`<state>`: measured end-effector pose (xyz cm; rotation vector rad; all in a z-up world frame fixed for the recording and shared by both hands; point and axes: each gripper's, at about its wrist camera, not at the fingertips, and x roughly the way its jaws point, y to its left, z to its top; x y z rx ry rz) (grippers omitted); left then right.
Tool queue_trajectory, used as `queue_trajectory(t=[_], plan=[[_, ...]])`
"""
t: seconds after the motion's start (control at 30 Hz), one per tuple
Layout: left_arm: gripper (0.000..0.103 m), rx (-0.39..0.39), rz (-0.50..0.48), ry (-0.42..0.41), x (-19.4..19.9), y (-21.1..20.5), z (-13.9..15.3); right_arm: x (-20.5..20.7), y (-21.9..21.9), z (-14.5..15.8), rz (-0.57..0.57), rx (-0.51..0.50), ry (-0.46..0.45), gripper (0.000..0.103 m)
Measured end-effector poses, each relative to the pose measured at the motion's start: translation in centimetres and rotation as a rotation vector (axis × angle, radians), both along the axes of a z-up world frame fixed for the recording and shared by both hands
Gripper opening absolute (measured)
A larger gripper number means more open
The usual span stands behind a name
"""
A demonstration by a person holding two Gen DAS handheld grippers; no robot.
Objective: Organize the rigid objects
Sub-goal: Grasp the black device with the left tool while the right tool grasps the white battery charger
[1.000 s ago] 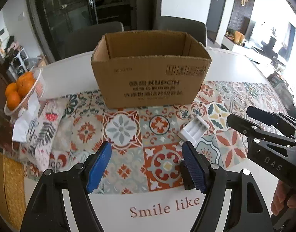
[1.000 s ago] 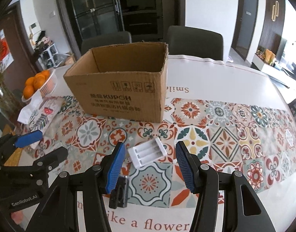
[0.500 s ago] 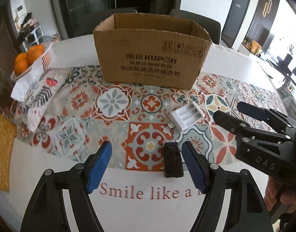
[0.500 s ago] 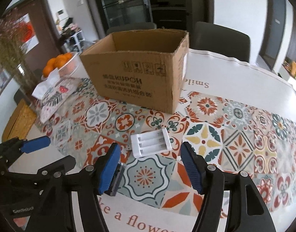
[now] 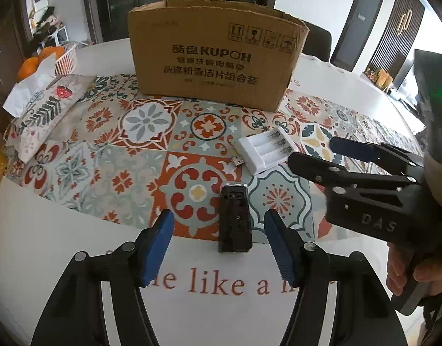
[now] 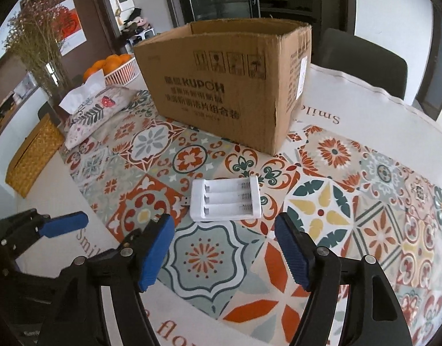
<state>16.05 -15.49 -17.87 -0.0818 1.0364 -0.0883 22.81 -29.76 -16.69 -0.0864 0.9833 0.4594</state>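
Note:
An open cardboard box (image 5: 215, 54) stands at the back of the patterned mat; it also shows in the right wrist view (image 6: 229, 86). A white battery charger (image 5: 264, 150) with a USB plug lies on the mat in front of it, also in the right wrist view (image 6: 226, 199). A small black device (image 5: 234, 219) lies at the mat's near edge, between the fingers of my open, empty left gripper (image 5: 218, 248). My right gripper (image 6: 224, 250) is open and empty, just short of the charger; it also shows in the left wrist view (image 5: 336, 152).
A floral tissue pouch (image 5: 45, 109) and a white basket of oranges (image 5: 48, 60) sit at the left. A woven box (image 6: 33, 155) stands at the table's left edge. Dried flowers (image 6: 39, 43) rise behind it. Chairs stand behind the table.
Both grippers have moved forward and lower toward the table. The black device now lies between the left gripper's fingers, and the charger is closer to the right gripper.

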Motion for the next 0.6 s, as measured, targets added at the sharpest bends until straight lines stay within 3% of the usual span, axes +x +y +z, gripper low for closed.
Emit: queue_trajectory(t=[0.27, 0.6], plan=[[0.06, -0.038, -0.008, 0.026, 0.5, -0.6, -2.8, 1.2, 0.4, -2.9, 0.042, 0.004, 0.034, 0.072], [0.058, -0.055, 0.017, 0.037, 1.8, -0.4, -4.2, 3.0, 0.9, -4.9, 0.038, 0.039, 0.072, 0.073]])
